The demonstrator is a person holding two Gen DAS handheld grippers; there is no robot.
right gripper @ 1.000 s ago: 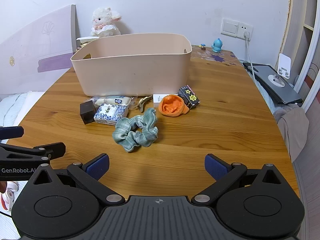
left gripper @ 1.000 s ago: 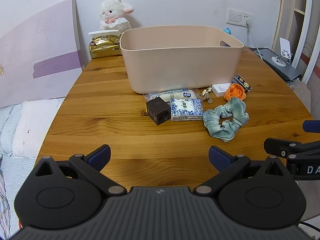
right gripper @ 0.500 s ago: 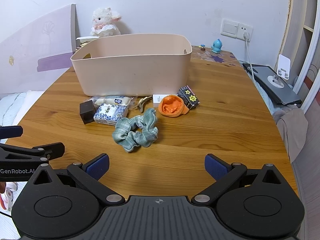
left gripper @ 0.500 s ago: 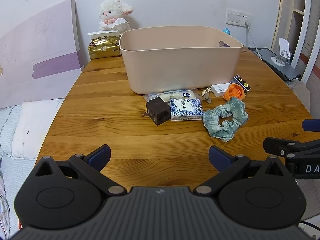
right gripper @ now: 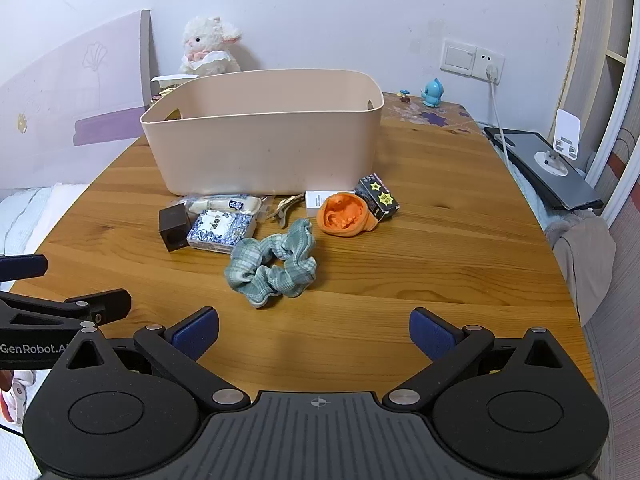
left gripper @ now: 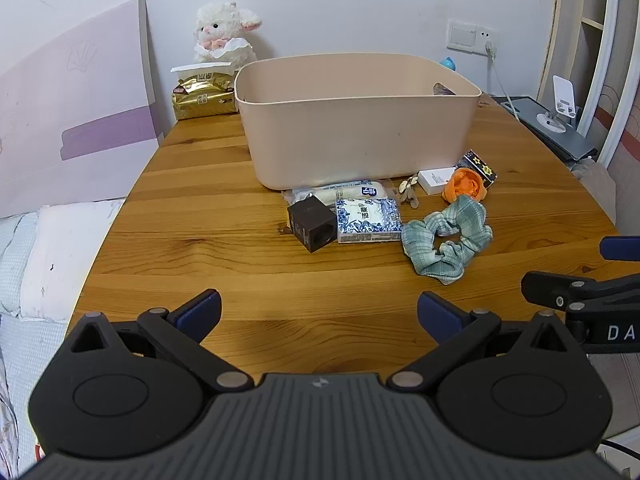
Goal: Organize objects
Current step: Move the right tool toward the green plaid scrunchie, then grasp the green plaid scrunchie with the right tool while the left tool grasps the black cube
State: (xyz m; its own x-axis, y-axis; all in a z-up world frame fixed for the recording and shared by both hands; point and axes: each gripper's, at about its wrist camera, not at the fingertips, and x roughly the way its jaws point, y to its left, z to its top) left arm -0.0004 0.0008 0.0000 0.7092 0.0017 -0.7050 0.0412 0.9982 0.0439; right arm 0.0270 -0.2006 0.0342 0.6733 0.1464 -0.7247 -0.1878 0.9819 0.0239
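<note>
While both hand-held grippers are held open and empty above the near edge of the wooden tabletop [left gripper: 200,216], the small items lie ungathered in front of the beige plastic bin [left gripper: 360,128].

The left hand-held gripper [left gripper: 319,312] and the right hand-held gripper [right gripper: 314,332] are seen with jaws spread wide, nothing between them. A green checked fabric scrunchie [right gripper: 272,268] is found nearest to them. Beside it, a blue-and-white patterned tissue pack [right gripper: 222,230] is set touching a dark brown cube [right gripper: 174,226], with a white wrapped packet [right gripper: 226,204] just behind, against the bin wall. Further right, an orange crumpled cloth piece [right gripper: 346,214] is seen between a small white box [right gripper: 316,200] and a black box with yellow stars [right gripper: 378,196].
</note>
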